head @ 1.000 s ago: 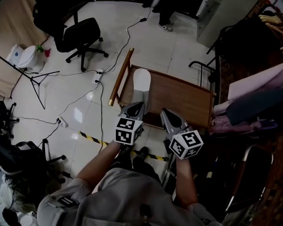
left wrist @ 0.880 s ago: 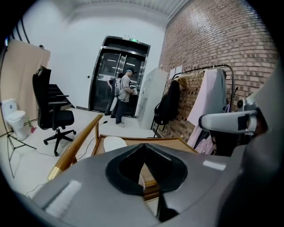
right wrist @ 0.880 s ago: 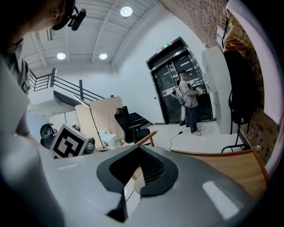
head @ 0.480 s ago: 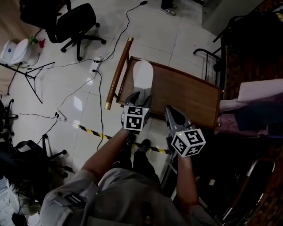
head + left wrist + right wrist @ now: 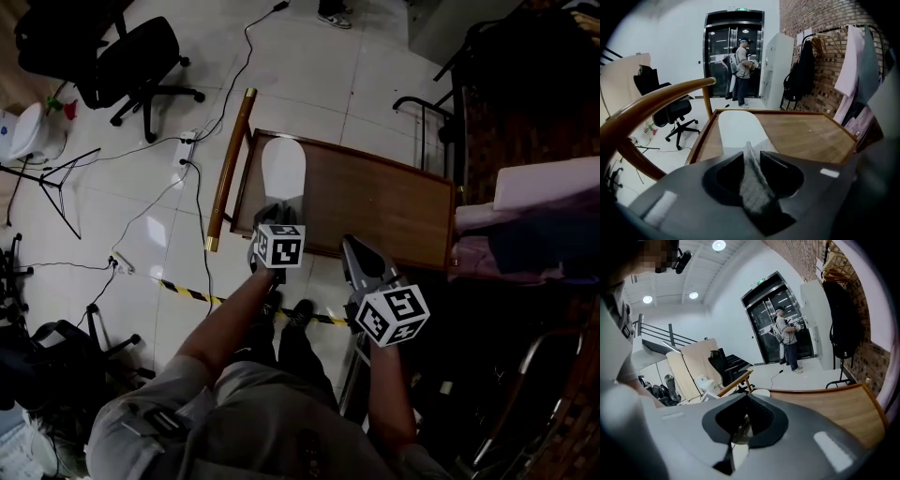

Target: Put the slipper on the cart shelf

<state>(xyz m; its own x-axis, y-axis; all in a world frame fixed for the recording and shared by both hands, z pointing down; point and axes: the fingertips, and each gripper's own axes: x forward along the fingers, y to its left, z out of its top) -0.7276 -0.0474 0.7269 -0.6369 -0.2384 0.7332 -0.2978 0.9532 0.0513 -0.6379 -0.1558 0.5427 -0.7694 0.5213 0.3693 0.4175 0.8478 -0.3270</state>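
Slipper (image 5: 283, 169) lies flat at the left end of the cart shelf (image 5: 384, 206), just inside the raised rim, w/ the cart handle (image 5: 230, 159) beside it. White oval insole faces up. Grey upper w/ a quilted-looking texture sits at the near end, pulled up into a ridge. Left tool (image 5: 274, 214) is over that near end, jaws closing. In the left gripper view the grey ridge stands between them, w/ a slight gap on the right side. Right tool (image 5: 349, 246) hangs by the shelf's near edge, approx. mid-cart, jaws together, nothing in them.
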